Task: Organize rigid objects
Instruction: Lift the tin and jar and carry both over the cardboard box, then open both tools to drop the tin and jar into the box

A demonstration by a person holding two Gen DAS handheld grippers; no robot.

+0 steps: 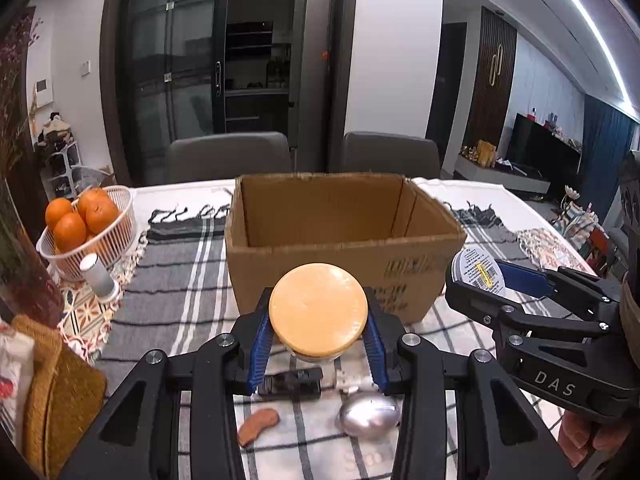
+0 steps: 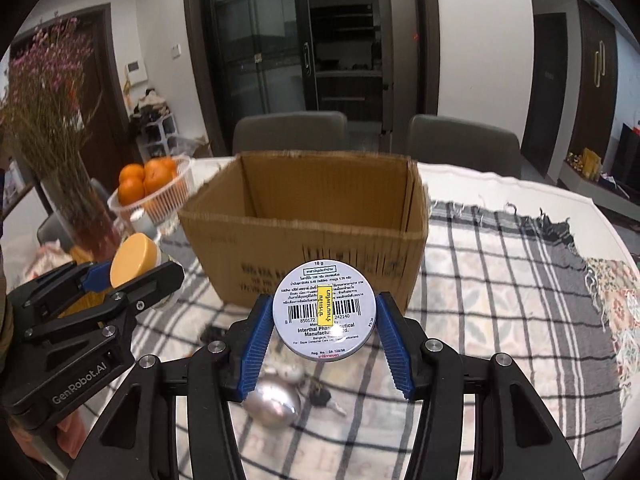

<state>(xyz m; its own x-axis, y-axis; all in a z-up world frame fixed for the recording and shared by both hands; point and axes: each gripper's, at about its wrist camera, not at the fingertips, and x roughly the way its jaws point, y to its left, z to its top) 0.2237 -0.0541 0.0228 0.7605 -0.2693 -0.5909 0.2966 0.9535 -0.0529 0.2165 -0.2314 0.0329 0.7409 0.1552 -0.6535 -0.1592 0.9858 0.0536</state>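
Both grippers loaded, both short of the cardboard box [image 1: 344, 240], which sits open-topped on the plaid tablecloth [image 1: 172, 280] at table centre. Left gripper [image 1: 318, 344] is clamped on a jar with a yellow-orange lid [image 1: 318, 306], blue pads [image 1: 259, 344] pinching the jar body just below the lid, so the lid faces the camera; jar is off the table, in front of the box's near wall. Right gripper [image 2: 325, 336] is clamped on a small round balm tin [image 2: 325, 310], pads on the rim edge-on, barcode face toward the camera; also airborne, near the box's front wall. Rim grip on the tin looks chosen because it's too flat to take any other way, my read. Likely step: carry both over the near wall and release inside; box interior visible so far shows nothing in it. Left on the cloth below the grippers: a silver egg-shaped object [image 2: 274, 402], keys [image 2: 326, 396], a dark clip-like piece [image 1: 290, 382], a small brown curved item [image 1: 258, 426]. Off to the side, basket of oranges [image 1: 90, 226] and a small white cylinder [image 1: 96, 278], probably not part of the sort. Risk: the two grippers are close together, could clash over the box opening.
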